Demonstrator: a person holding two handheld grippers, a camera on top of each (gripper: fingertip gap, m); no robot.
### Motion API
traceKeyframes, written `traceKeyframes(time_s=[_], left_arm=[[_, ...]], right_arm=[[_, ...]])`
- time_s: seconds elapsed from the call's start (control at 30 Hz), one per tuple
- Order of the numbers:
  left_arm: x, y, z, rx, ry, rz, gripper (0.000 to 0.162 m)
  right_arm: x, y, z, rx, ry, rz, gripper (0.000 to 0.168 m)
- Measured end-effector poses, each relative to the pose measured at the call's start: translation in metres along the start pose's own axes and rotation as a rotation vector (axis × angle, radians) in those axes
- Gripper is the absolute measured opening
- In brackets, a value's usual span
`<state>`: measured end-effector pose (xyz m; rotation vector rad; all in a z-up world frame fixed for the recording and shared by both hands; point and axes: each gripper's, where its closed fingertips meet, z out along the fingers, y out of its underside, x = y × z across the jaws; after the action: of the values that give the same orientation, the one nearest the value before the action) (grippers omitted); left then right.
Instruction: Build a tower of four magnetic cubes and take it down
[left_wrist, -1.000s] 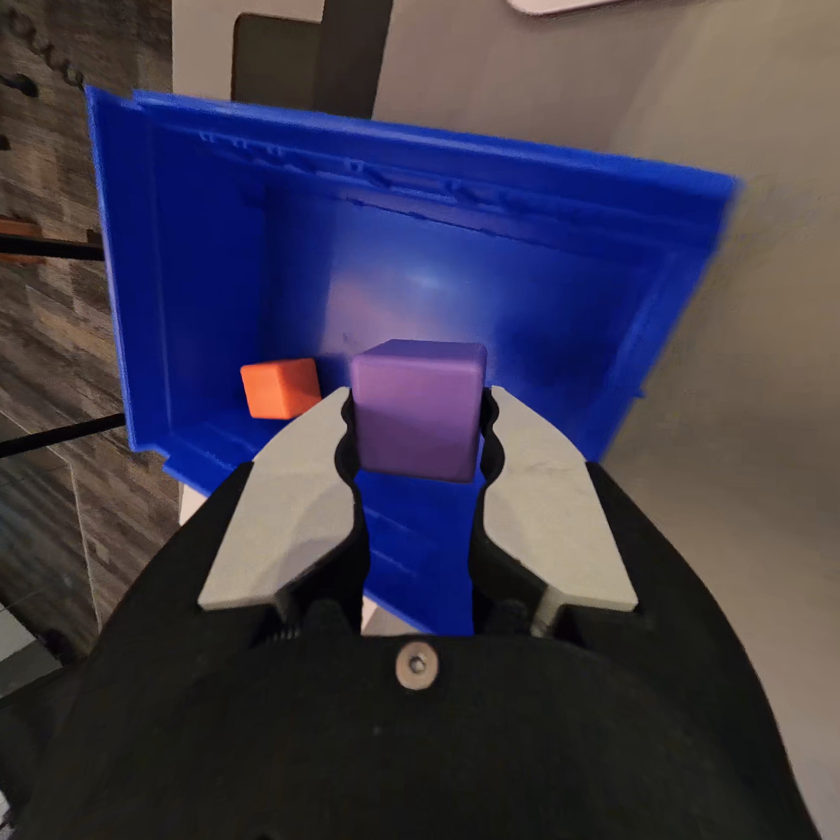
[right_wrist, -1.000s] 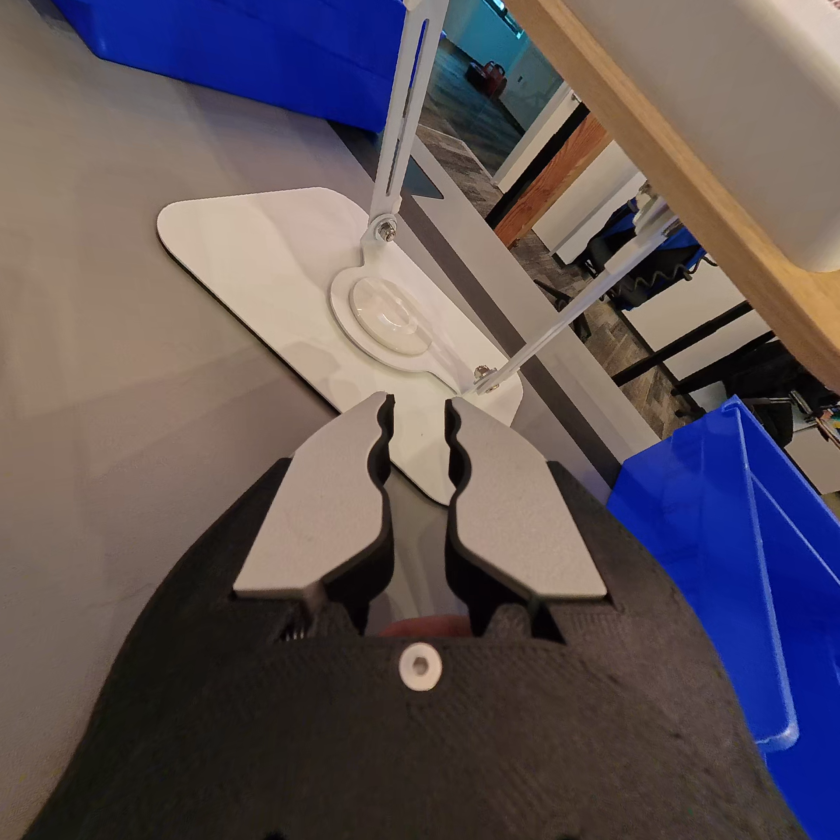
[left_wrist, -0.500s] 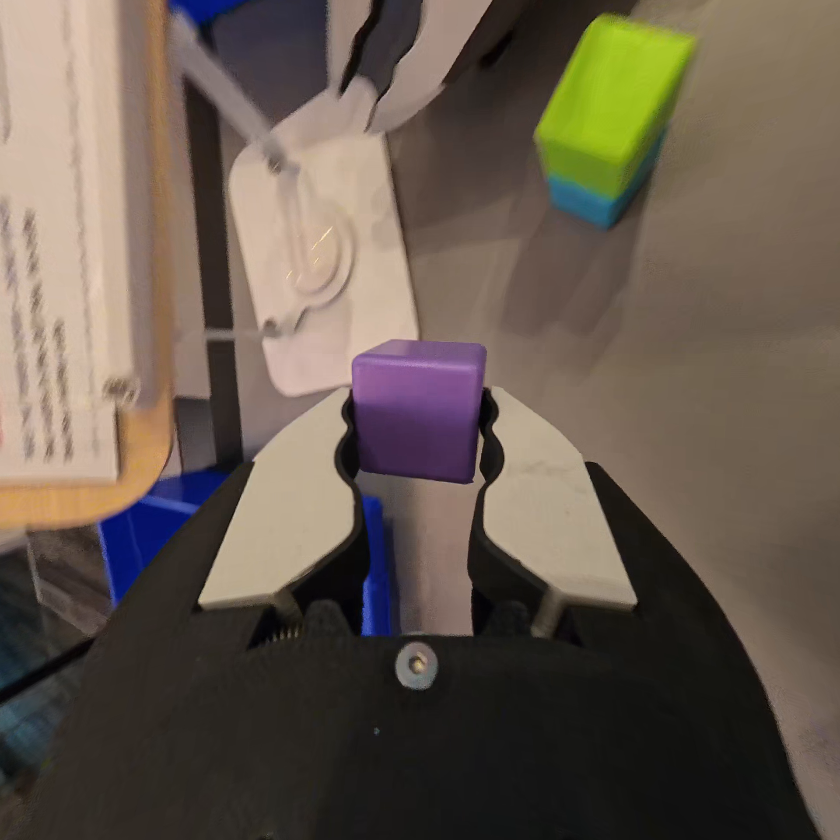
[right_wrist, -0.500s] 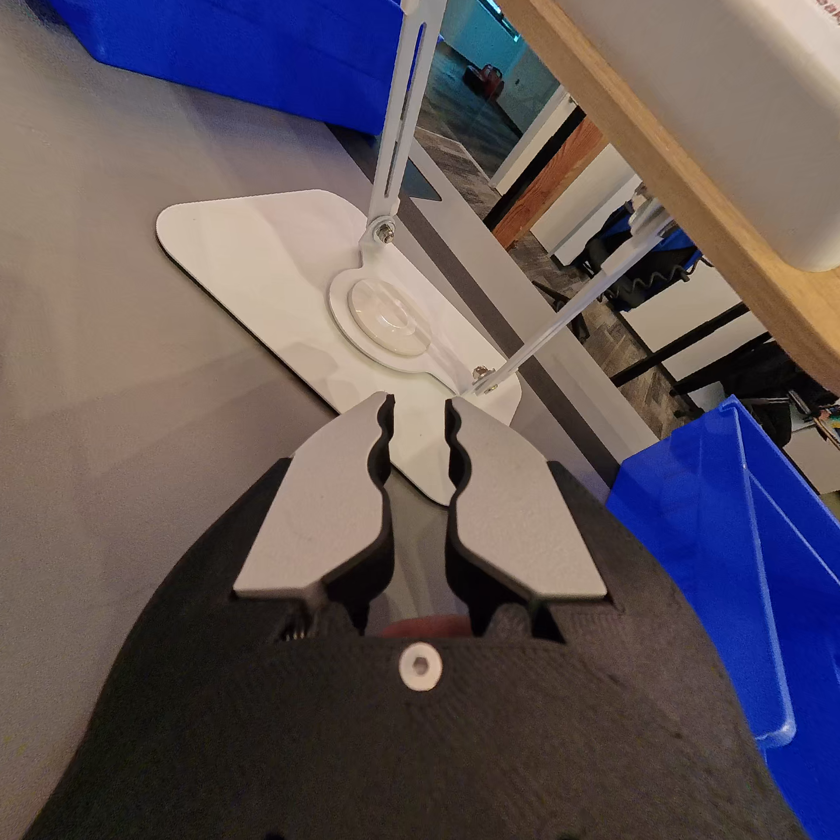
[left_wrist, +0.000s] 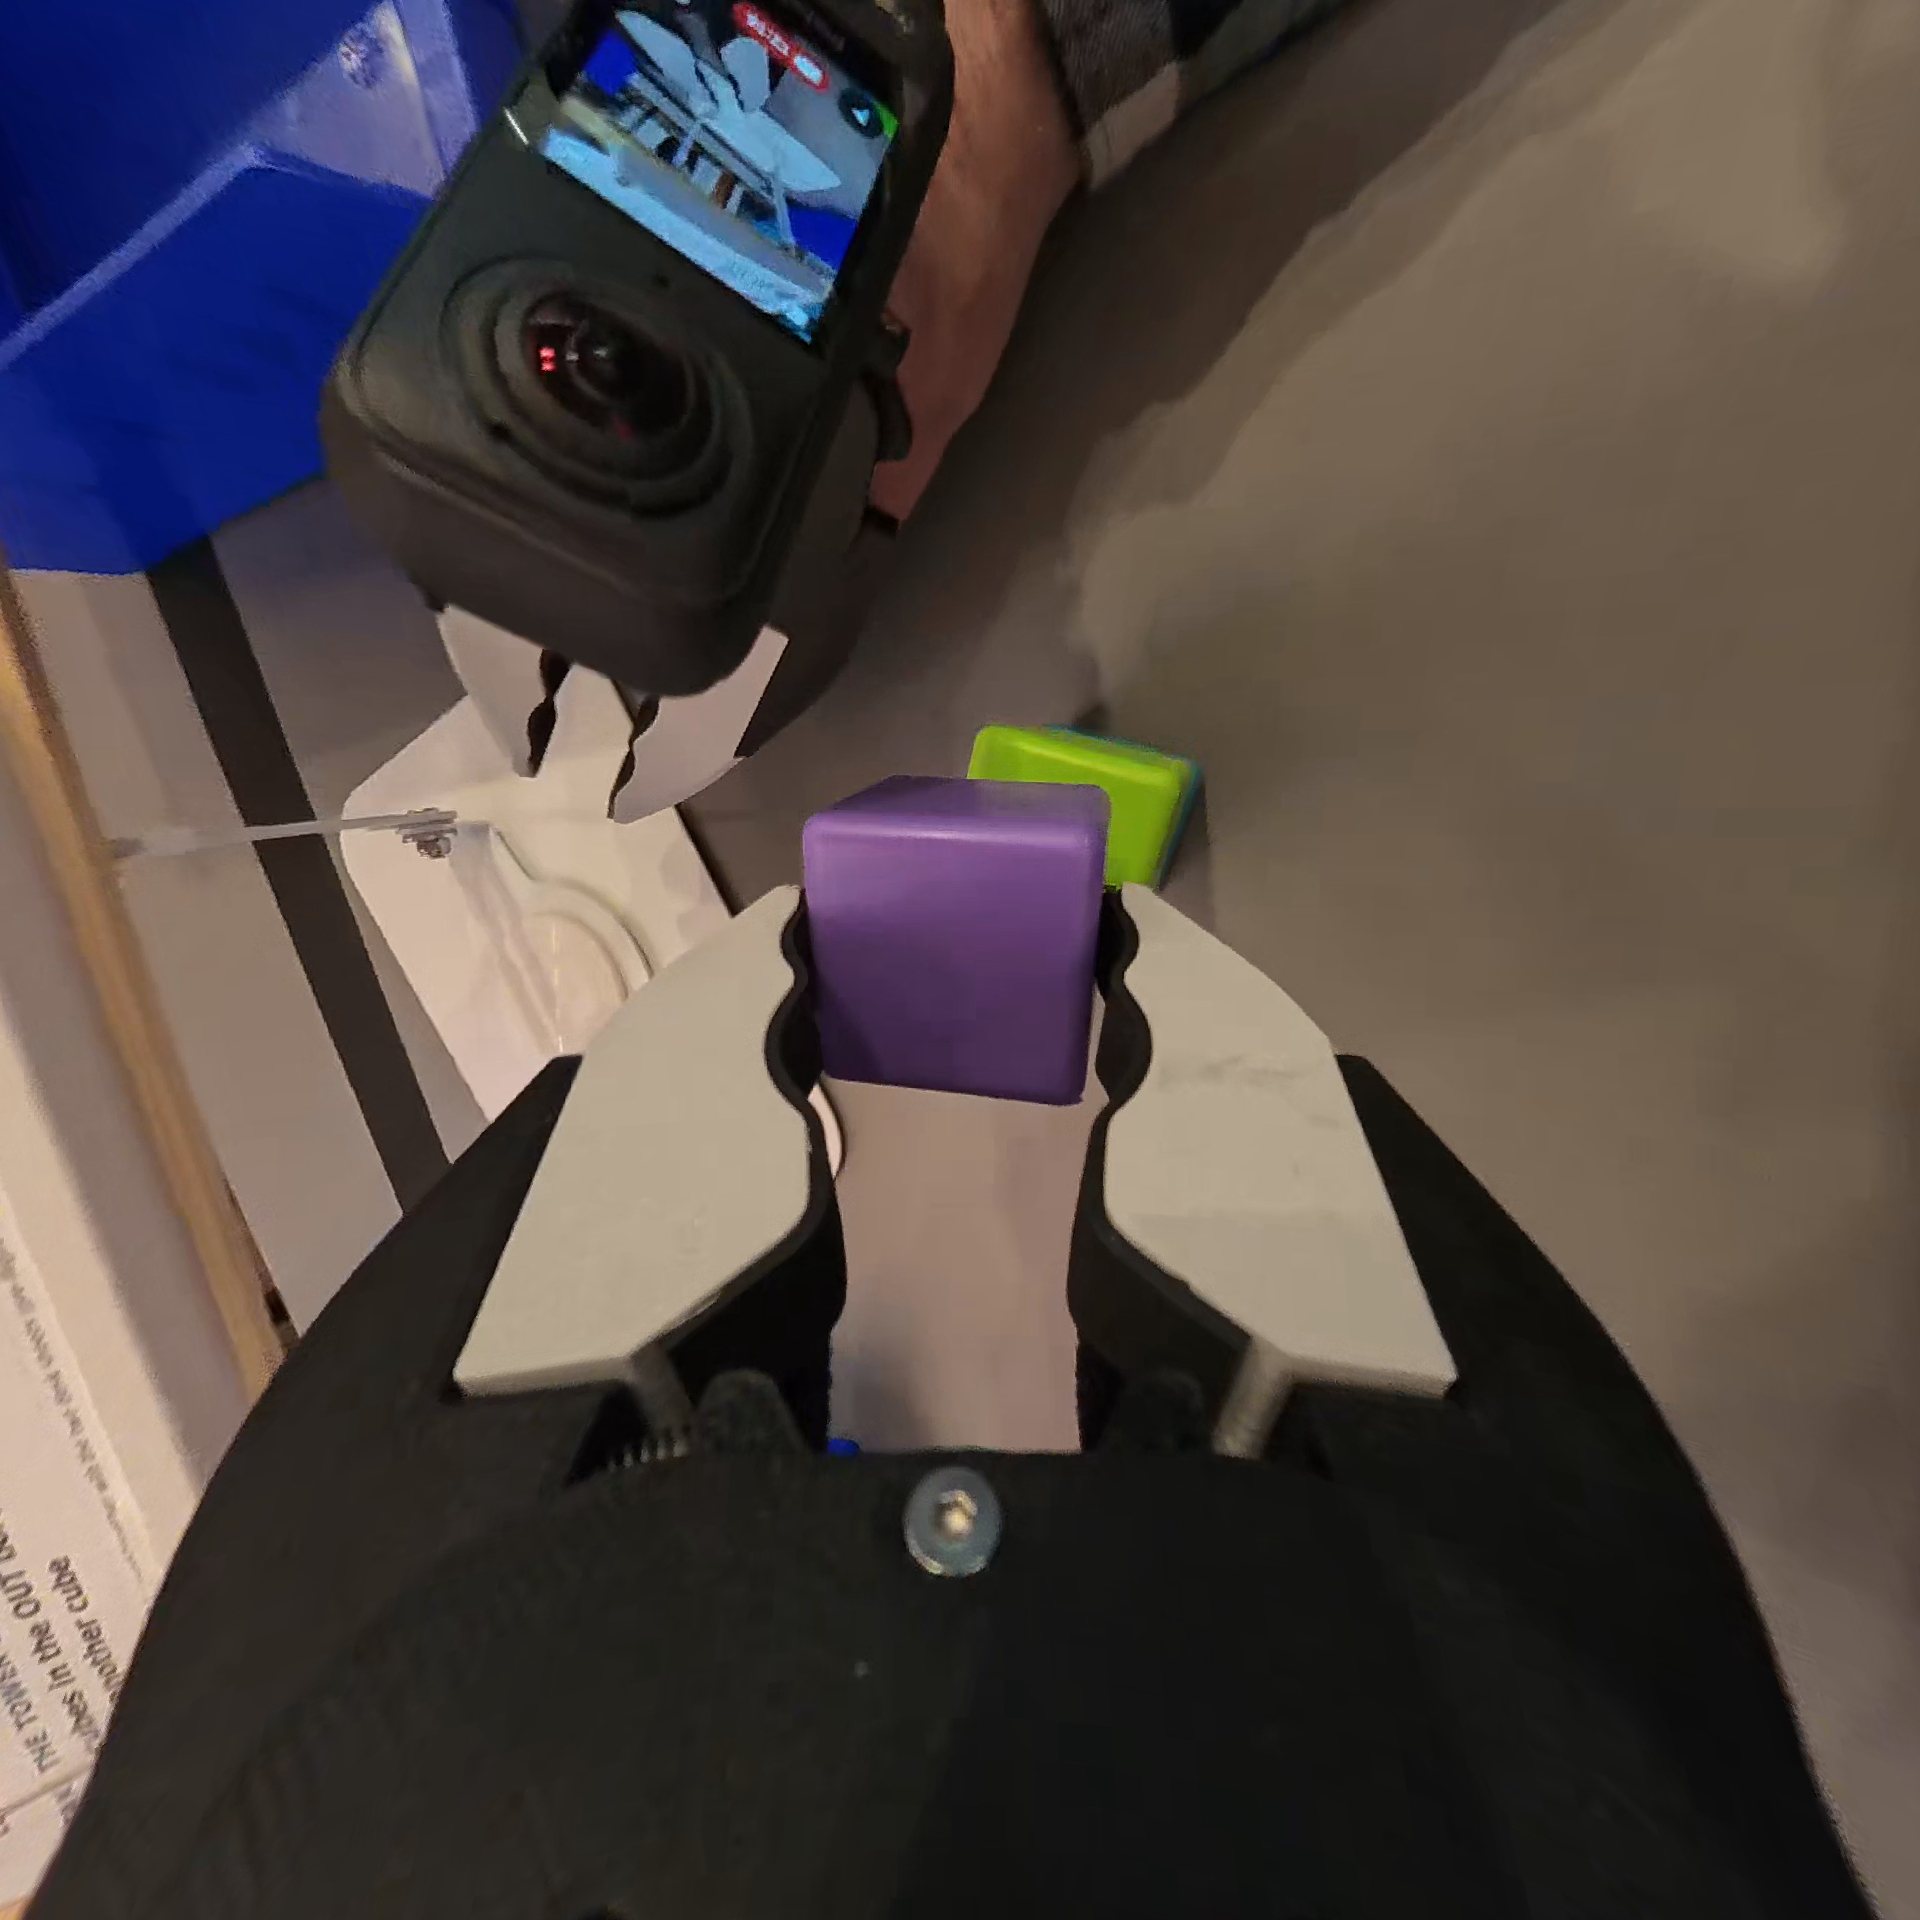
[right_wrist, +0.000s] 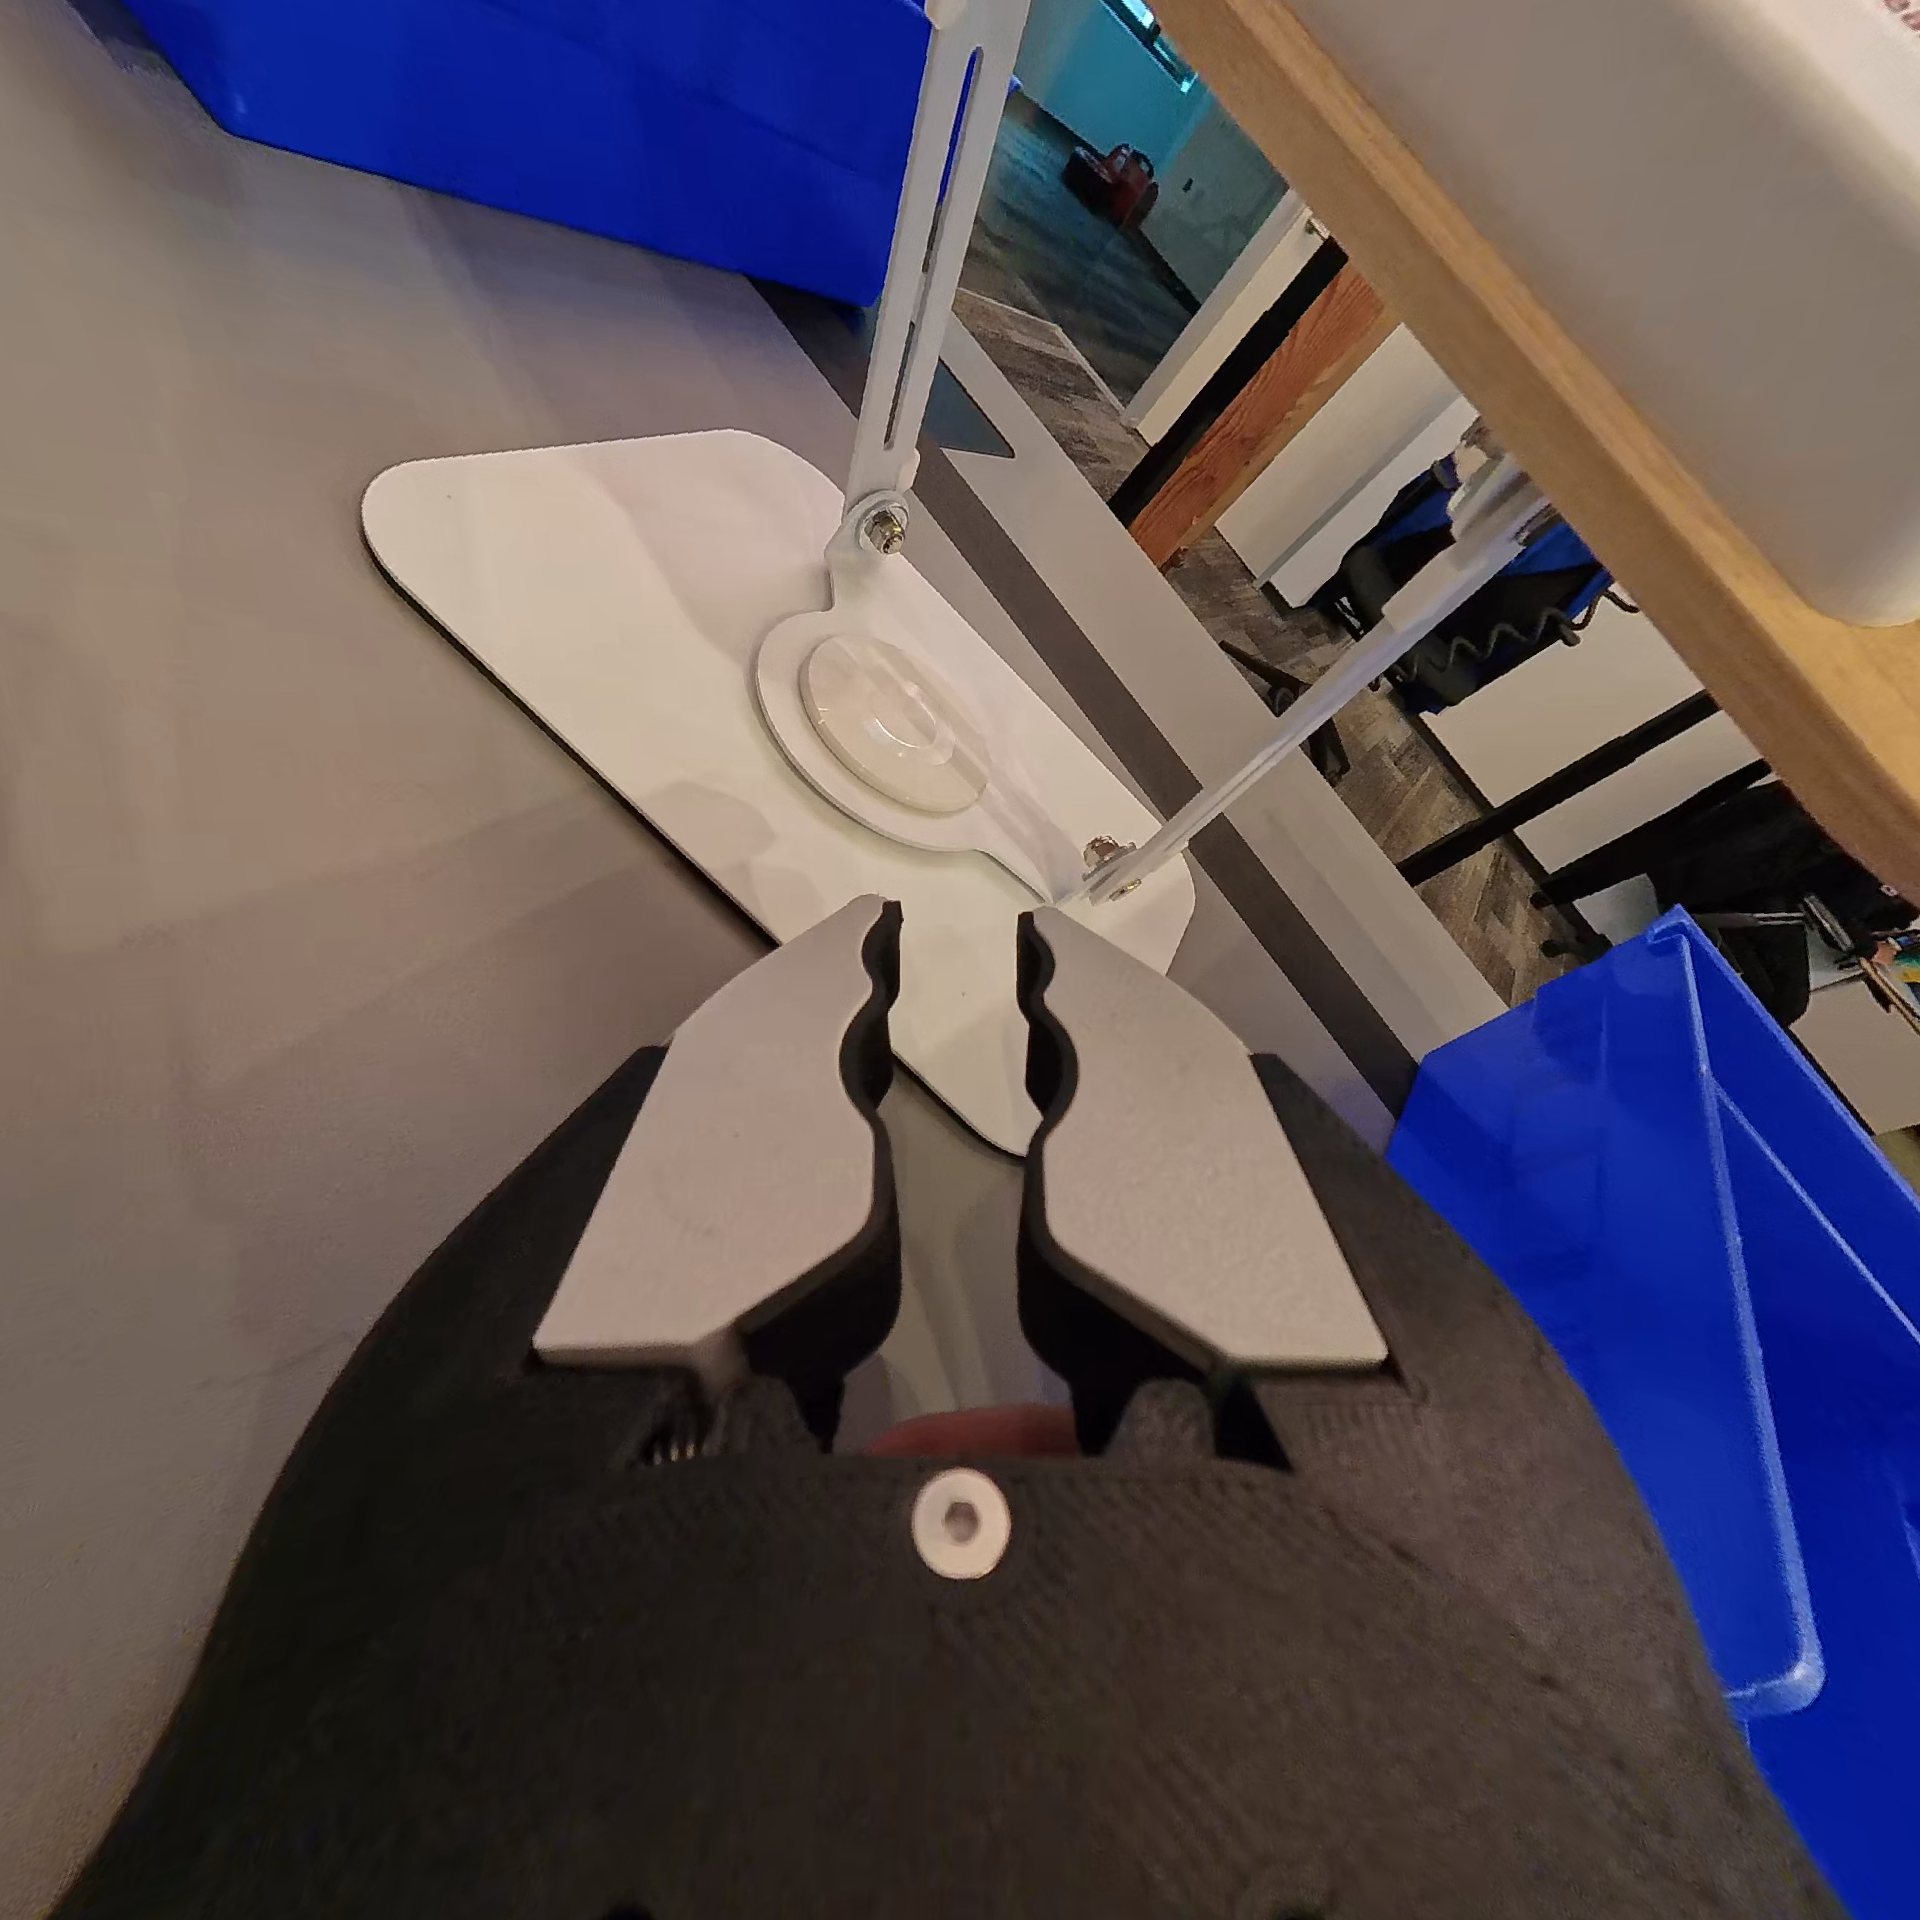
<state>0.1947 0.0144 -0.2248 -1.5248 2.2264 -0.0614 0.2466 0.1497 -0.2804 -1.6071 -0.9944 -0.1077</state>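
My left gripper (left_wrist: 956, 914) is shut on a purple cube (left_wrist: 951, 966) and holds it above the grey table. Just beyond it a green cube (left_wrist: 1081, 790) sits stacked on a light blue cube (left_wrist: 1190, 821) on the table. My right gripper (right_wrist: 956, 925) is empty, with its jaws only a narrow gap apart, low over the white stand base. It also shows in the left wrist view (left_wrist: 582, 748), up and to the left of the purple cube, with its black camera (left_wrist: 623, 343) and a hand (left_wrist: 966, 260) behind it.
A white stand base plate (right_wrist: 623, 623) with thin struts lies on the table, also in the left wrist view (left_wrist: 499, 935). Blue bins stand at the right (right_wrist: 1662, 1299) and far left (right_wrist: 520, 104). A wooden-edged board (right_wrist: 1558, 364) with a printed sheet (left_wrist: 62, 1455) hangs over the table edge.
My left gripper has swung from over the blue bin to the table, carrying the purple cube up close to the green-on-blue stack. The right gripper has barely moved.
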Motion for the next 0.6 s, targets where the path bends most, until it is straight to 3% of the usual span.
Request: traceKeyframes(time_s=[0.6], left_arm=[[0.010,-0.007,0.017,0.025,0.119,-0.020,0.051]], right_arm=[[-0.002,0.000,0.001,-0.004,-0.003,-0.012,0.022]])
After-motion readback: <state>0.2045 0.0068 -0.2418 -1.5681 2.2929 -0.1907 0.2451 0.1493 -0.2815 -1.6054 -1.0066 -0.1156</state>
